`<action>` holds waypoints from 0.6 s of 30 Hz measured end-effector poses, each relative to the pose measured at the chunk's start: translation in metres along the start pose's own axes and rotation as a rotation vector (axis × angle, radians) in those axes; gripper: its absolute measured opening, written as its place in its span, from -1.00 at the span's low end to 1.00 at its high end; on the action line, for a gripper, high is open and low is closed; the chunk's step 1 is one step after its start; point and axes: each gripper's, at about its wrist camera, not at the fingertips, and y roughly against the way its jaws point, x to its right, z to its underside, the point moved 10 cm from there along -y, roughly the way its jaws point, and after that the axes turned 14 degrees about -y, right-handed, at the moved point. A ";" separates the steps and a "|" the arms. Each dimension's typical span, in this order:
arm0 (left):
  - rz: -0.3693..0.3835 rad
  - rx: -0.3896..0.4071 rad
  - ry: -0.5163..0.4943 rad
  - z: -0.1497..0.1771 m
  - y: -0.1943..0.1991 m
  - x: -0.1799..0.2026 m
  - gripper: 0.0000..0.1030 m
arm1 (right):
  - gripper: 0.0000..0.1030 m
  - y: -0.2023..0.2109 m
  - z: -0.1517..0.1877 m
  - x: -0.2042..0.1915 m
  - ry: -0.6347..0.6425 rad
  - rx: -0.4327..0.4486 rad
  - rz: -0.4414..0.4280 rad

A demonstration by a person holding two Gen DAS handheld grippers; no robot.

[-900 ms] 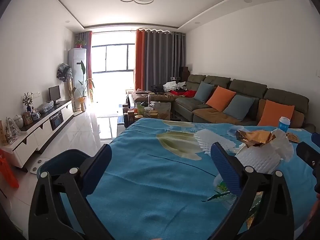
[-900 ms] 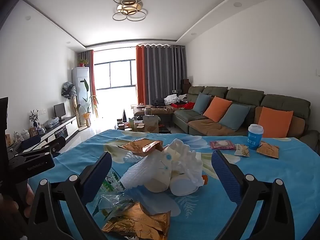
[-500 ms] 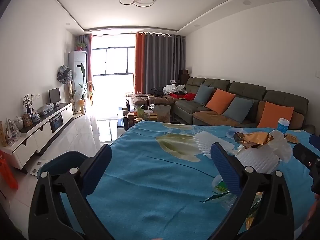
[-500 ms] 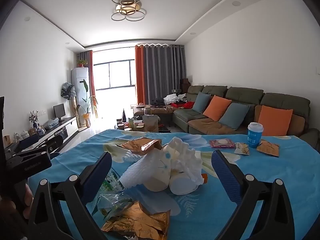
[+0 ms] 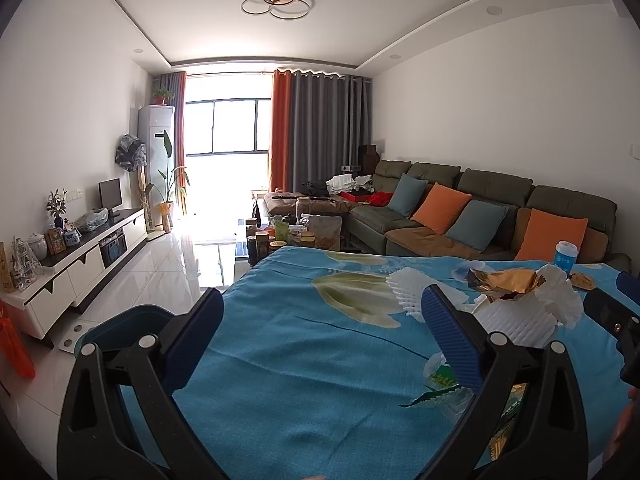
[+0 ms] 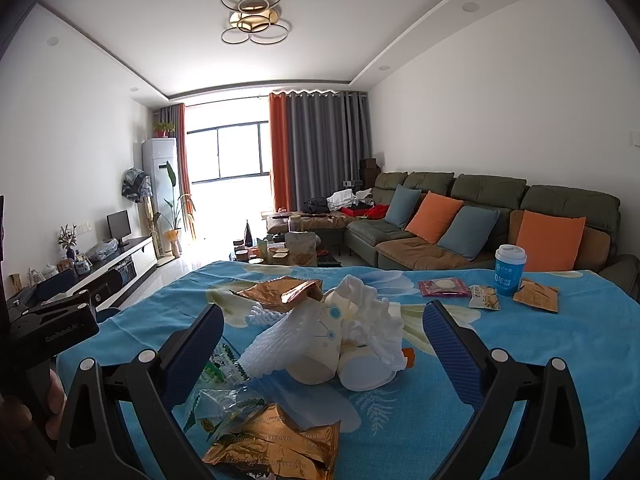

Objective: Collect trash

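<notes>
Both tools w/ jaws wide, nothing between the pads. Left gripper [image 5: 322,334] hangs over bare blue cloth [image 5: 304,368]; right gripper [image 6: 322,338] frames the trash pile.

Left view only: floor at 9 o'clock, a dark blue bin [image 5: 132,322] rim just behind the left finger at 8 o'clock, an orange thing at far 9 o'clock edge. Trash sits off at 3 o'clock: white foam net [image 5: 520,322] w/ a gold wrapper [image 5: 504,284] on top, green-print bag [image 5: 444,380] half hidden behind the right finger. Blue cup [image 5: 566,255] behind the pile at 2 o'clock, only its top showing. Right tool's black body pokes in at the 3 o'clock edge.

Right view only: pile seen head-on, dead centre. Foam net [image 6: 272,344] lies over two paper cups [image 6: 352,370] on their sides, crumpled tissue [image 6: 372,320] on top, gold wrapper [image 6: 284,294] at 11 o'clock of it. Nearer, at 6 o'clock: clear bag [image 6: 224,400] and a second gold wrapper [image 6: 280,446], touching each other. Green-print bag [image 6: 222,360] just beside the left finger. Far side, 1–2 o'clock, well apart from the pile: pink packet [image 6: 443,287], small snack pack [image 6: 485,297], blue cup [image 6: 509,275] upright, another gold pack [image 6: 536,295]. Left tool's body + a hand [image 6: 54,400] at 9 o'clock.

Both views: sofa [image 6: 480,208] w/ orange and blue cushions at 2 o'clock, window at 12.
</notes>
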 end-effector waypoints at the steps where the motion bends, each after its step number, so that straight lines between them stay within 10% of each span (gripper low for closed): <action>1: 0.000 0.001 0.002 0.000 0.001 -0.001 0.89 | 0.87 0.000 0.000 0.000 0.000 -0.001 0.000; 18: -0.001 0.008 0.007 -0.001 0.001 -0.001 0.89 | 0.87 0.002 0.000 0.001 -0.007 0.004 0.000</action>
